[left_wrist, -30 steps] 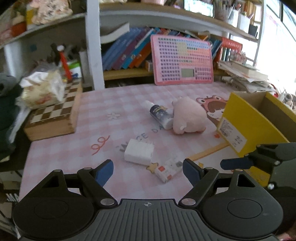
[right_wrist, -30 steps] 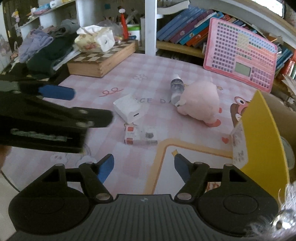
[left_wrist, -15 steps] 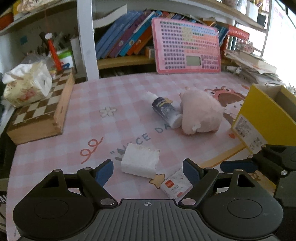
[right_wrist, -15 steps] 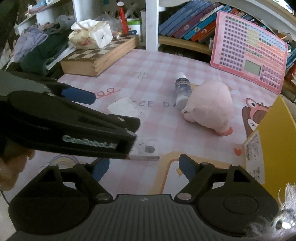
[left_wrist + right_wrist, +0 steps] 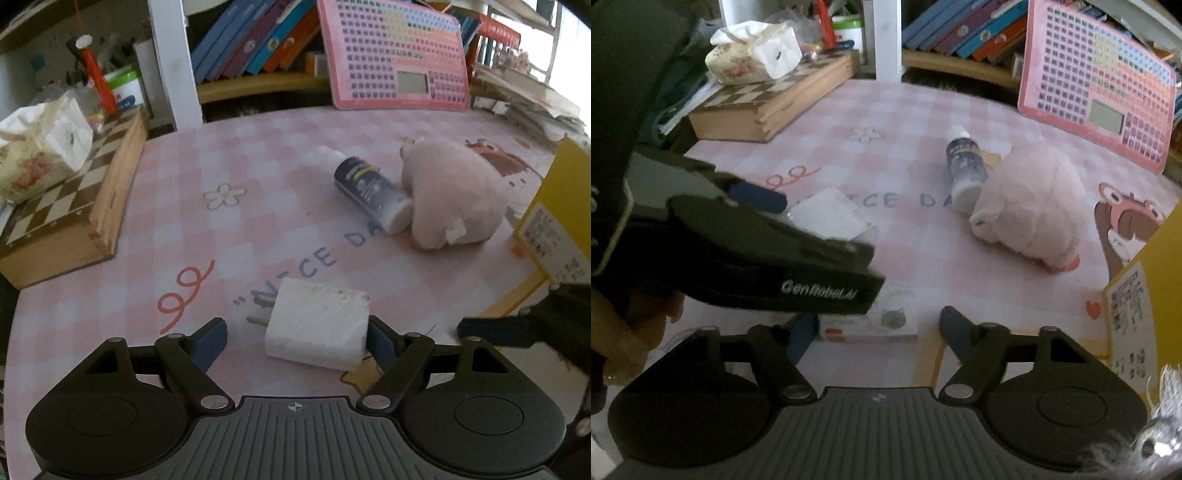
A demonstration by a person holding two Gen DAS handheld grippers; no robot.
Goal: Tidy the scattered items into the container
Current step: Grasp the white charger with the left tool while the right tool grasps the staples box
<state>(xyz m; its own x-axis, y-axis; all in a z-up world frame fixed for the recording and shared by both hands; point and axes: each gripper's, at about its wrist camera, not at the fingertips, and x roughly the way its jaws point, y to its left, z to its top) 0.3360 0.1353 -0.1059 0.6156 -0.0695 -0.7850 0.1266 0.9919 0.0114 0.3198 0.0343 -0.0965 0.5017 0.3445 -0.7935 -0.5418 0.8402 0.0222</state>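
Jaws closing: left gripper (image 5: 297,341) around charger (image 5: 317,328), "GenRobot.AI" printed.

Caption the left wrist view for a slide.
Left gripper closing around white plug adapter on pink checked mat.

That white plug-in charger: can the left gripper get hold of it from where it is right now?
Probably yes. The white charger already lies between the left gripper's jaws, which have just been closing; one pad looks at its side, the other stands clear. Nothing blocks them, and the right gripper is over the small box.
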